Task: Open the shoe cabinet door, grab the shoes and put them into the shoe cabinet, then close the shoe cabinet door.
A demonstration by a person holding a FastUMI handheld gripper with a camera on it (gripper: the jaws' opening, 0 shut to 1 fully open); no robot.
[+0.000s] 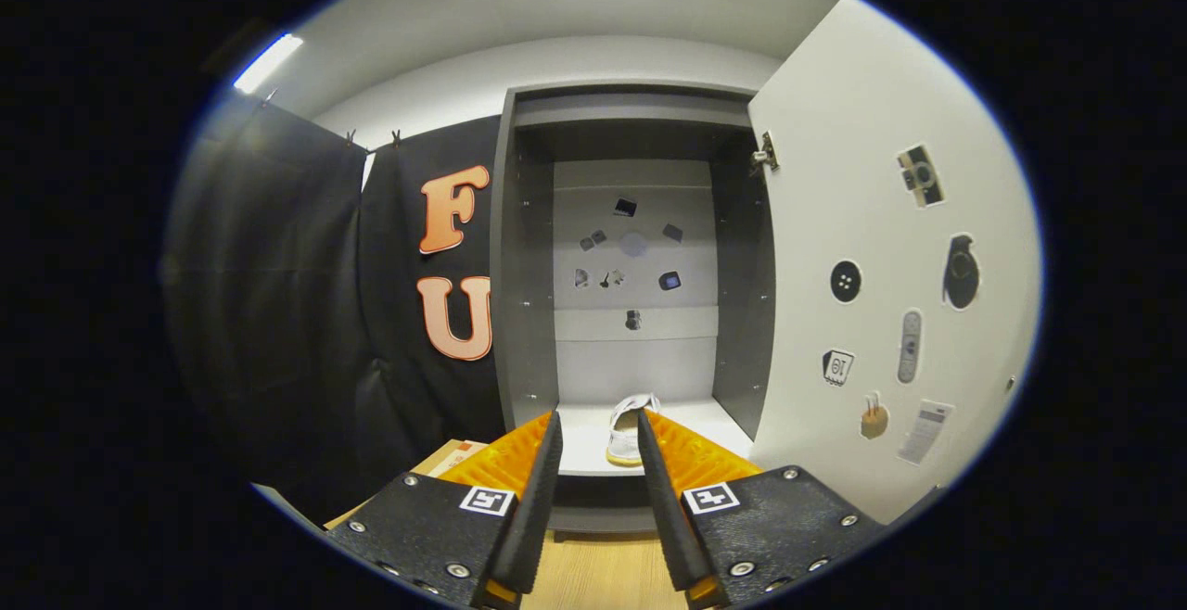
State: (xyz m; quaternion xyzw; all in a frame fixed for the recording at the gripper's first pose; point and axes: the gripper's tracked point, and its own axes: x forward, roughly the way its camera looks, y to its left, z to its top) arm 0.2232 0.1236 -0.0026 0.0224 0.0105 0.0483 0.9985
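Wooden floor (pixel 603 582) lies nearest, under the gripper (pixel 598 425), whose two fingers stand apart and press on nothing. Just ahead of them, a white shoe (pixel 629 429) with a pale yellow sole rests on the bottom shelf (pixel 695 420) of the shoe cabinet (pixel 529 267), close to the inner side of one finger, though contact cannot be told. The cabinet door (pixel 881 248), with stickers on its inner face, hangs open beside the fingers. Further back, small stickers sit on the cabinet's back panel (pixel 635 350). Placing seems finished; the next move probably calls for drawing back and pushing the door shut.
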